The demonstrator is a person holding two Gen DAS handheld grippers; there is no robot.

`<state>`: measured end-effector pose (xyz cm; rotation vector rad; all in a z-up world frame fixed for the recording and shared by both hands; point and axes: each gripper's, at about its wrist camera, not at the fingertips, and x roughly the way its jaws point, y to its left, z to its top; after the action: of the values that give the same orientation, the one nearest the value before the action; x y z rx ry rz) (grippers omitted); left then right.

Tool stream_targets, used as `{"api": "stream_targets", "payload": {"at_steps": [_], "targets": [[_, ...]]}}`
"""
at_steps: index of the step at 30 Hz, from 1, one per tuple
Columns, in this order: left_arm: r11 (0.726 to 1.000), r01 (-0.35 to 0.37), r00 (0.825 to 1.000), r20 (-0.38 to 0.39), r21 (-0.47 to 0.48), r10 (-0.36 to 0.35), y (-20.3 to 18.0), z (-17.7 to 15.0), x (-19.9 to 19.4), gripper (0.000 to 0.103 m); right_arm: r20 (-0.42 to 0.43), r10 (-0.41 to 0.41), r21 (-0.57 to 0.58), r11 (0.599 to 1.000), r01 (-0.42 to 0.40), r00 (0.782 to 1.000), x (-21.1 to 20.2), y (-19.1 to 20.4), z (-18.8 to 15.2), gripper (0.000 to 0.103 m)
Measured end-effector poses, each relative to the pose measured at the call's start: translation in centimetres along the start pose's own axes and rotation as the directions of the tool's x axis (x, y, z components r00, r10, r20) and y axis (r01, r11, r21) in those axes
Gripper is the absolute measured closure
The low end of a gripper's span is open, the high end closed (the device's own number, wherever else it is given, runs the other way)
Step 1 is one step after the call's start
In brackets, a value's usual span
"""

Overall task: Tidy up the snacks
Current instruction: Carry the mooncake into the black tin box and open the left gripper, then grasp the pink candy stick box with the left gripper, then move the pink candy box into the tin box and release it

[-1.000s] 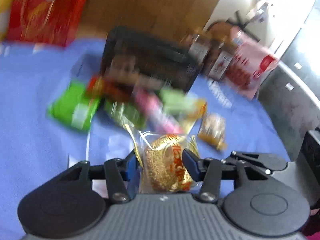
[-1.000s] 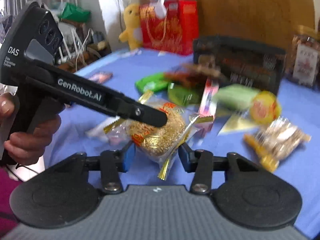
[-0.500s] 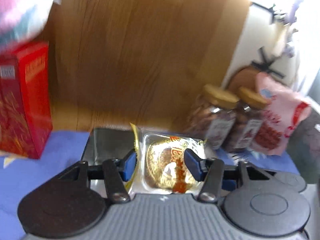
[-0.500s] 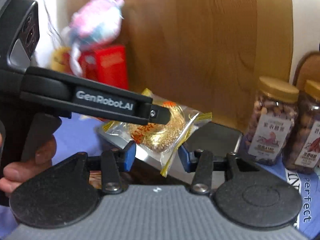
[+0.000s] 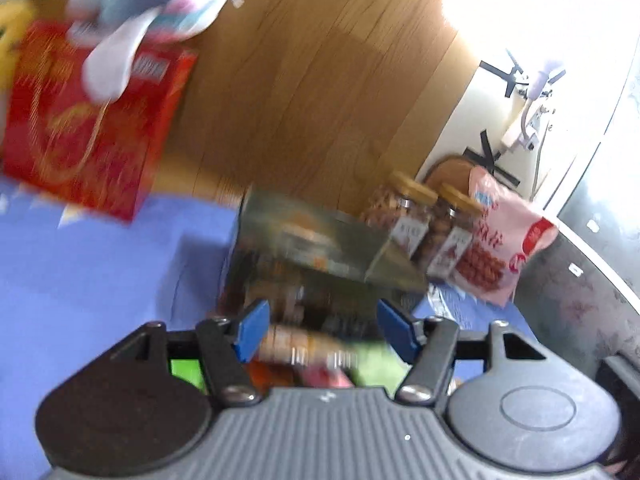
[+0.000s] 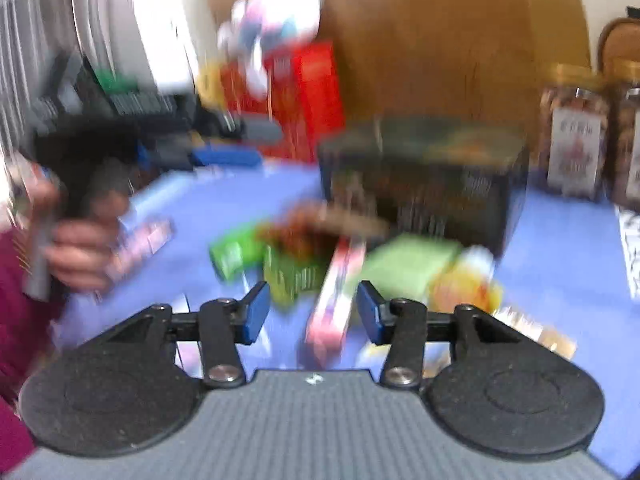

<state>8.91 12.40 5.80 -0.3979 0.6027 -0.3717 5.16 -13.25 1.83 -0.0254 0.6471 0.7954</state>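
Though motion blur softens the left wrist view, I can read my left gripper (image 5: pixel 322 334) plainly: its blue pads (image 5: pixel 251 330) stand wide apart and nothing is held between them. Just ahead sits the dark basket (image 5: pixel 320 256) on the blue cloth (image 5: pixel 100 272), its contents too smeared to name. Loose snacks (image 5: pixel 312 354) lie low in frame between basket and gripper: a tan-and-silver pack, green wrappers, something pink. Right of the basket stand two jars (image 5: pixel 424 228) with tan lids, and a pink bag (image 5: pixel 504 248) leans beside them. A red box (image 5: pixel 88 120) stands at far left with a plush toy (image 5: pixel 148 4) on top, before a wooden panel (image 5: pixel 312 80).

From the right wrist view, my right gripper (image 6: pixel 311 311) is likewise open, pads parted and empty. The snacks (image 6: pixel 352 264) are heaped on the cloth (image 6: pixel 560 248) just beyond its tips: a green pack (image 6: pixel 232 254), a pale green pack (image 6: pixel 408 264), a red-and-white stick (image 6: pixel 340 300) lying between the pads' line of sight, a yellow-orange packet (image 6: pixel 468 288). The basket (image 6: pixel 424 176) stands behind the heap, touching or nearly touching it; I cannot tell which. Jars (image 6: pixel 576 136) stand at right, the red box (image 6: pixel 304 100) and toy (image 6: pixel 276 24) at back. At left, the left hand (image 6: pixel 84 240) grips the other tool's handle, heavily blurred.
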Motion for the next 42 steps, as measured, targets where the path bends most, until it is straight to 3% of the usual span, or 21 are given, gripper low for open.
{"api": "stream_targets", "payload": {"at_steps": [2, 4, 5, 8, 11, 14, 16, 19, 23, 26, 28, 29, 30, 33, 36, 39, 42], "targets": [[1.0, 0.002, 1.0, -0.022, -0.019, -0.002, 0.1, -1.2, -0.1, 0.042, -0.039, -0.066, -0.031, 0.997, 0.065, 0.997, 1.9, 0.7, -0.7, 0.055], [1.0, -0.012, 0.999, -0.043, -0.02, 0.011, -0.3, -2.1, 0.1, 0.042, -0.062, -0.108, -0.078, 0.992, 0.104, 0.992, 3.3, 1.1, -0.8, 0.075], [1.0, -0.013, 0.999, -0.052, -0.014, 0.013, -0.5, -2.4, 0.2, 0.042, -0.056, -0.125, -0.104, 0.987, 0.118, 0.991, 3.2, 1.3, -0.9, 0.076], [1.0, -0.023, 0.997, -0.071, 0.022, 0.024, -1.3, -3.3, 0.0, 0.042, -0.066, -0.122, -0.14, 0.984, 0.112, 0.99, 0.3, 0.8, -2.2, 0.077], [0.998, 0.004, 0.994, -0.112, 0.061, 0.002, -2.3, -4.0, 0.6, 0.04, -0.105, -0.061, -0.221, 0.975, 0.036, 0.993, -2.8, -0.1, -4.2, 0.076], [0.994, 0.034, 0.988, -0.152, 0.103, -0.018, -3.9, -4.8, 1.9, 0.037, -0.082, -0.187, -0.203, 0.965, 0.167, 0.979, -5.7, -1.8, -5.6, 0.067], [0.991, 0.045, 0.984, -0.174, 0.126, -0.022, -4.9, -5.4, 2.7, 0.037, -0.059, -0.252, -0.106, 0.964, 0.245, 0.966, -7.2, -3.2, -6.0, 0.065], [0.988, 0.036, 0.977, -0.214, 0.149, -0.003, -5.8, -6.2, 3.7, 0.037, -0.02, -0.235, -0.001, 0.972, 0.235, 0.972, -8.7, -3.8, -7.0, 0.065], [0.987, 0.032, 0.974, -0.228, 0.16, 0.006, -6.1, -7.0, 2.7, 0.037, 0.016, -0.244, -0.061, 0.968, 0.245, 0.97, -8.1, -2.3, -7.2, 0.065], [0.988, 0.008, 0.968, -0.249, 0.155, 0.031, -5.7, -7.6, 1.8, 0.038, 0.011, -0.228, -0.045, 0.973, 0.228, 0.974, -7.7, -2.9, -6.8, 0.065], [0.992, 0.013, 0.958, -0.285, 0.127, 0.024, -5.5, -8.1, 2.1, 0.044, 0.0, -0.208, -0.035, 0.978, 0.208, 0.978, -7.3, -3.1, -6.7, 0.064], [0.994, 0.026, 0.95, -0.312, 0.11, 0.01, -5.5, -8.5, 2.6, 0.056, -0.007, -0.203, -0.039, 0.978, 0.203, 0.979, -7.1, -2.8, -7.1, 0.067], [0.995, 0.049, 0.943, -0.334, 0.086, -0.018, -5.5, -9.0, 3.2, 0.057, -0.015, -0.191, -0.036, 0.981, 0.191, 0.981, -6.7, -2.7, -7.1, 0.071], [0.991, 0.043, 0.947, -0.321, 0.127, 0.0, -6.6, -9.0, 3.2, 0.057, -0.004, -0.234, -0.062, 0.971, 0.233, 0.972, -5.8, -1.9, -6.8, 0.074], [0.99, 0.056, 0.959, -0.284, 0.127, -0.018, -6.8, -7.0, 2.0, 0.057, 0.051, -0.227, -0.065, 0.971, 0.23, 0.973, -6.5, -1.4, -5.5, 0.075], [0.982, 0.057, 0.983, -0.18, 0.179, -0.024, -7.4, -3.4, 0.9, 0.057, 0.148, -0.211, -0.074, 0.972, 0.224, 0.966, -6.9, -1.5, -2.4, 0.075], [0.975, 0.016, 0.998, -0.068, 0.224, -0.001, -7.6, 0.8, 1.7, 0.057, 0.229, -0.237, -0.109, 0.958, 0.266, 0.944, -5.3, -2.2, 1.5, 0.075]]}}
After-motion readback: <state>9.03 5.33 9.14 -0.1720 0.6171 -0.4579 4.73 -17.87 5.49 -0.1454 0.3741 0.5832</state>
